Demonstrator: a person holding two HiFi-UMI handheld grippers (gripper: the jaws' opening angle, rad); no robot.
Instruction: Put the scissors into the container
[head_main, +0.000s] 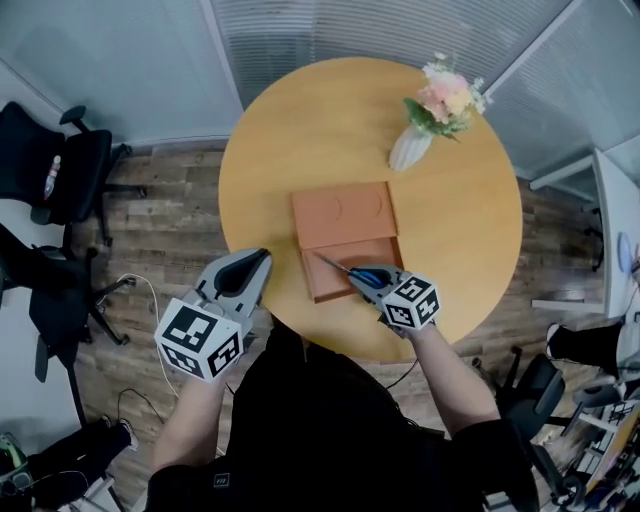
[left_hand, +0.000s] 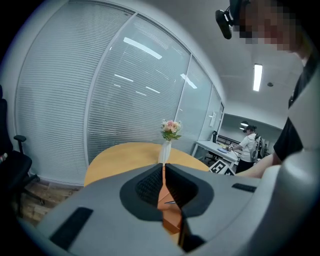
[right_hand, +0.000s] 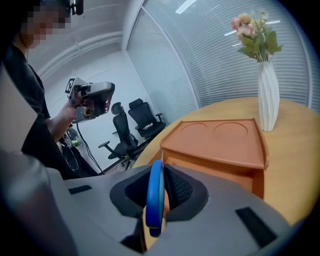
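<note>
Over the container (head_main: 345, 215), scissors (head_main: 338, 267) in the right gripper (head_main: 368, 283) point away-left.

Scissors (head_main: 335, 266) handles apparently half-hidden in right gripper (head_main: 368, 280).

No text, number, label or brand can be read. Only unlettered black-and-white square markers are seen on the left gripper (head_main: 254, 262) and right gripper (head_main: 352, 275).

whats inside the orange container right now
In the orange container, the open near compartment looks bare; the scissors, held by the right gripper, point over it. Anything under its two-circle top panel is covered.
</note>
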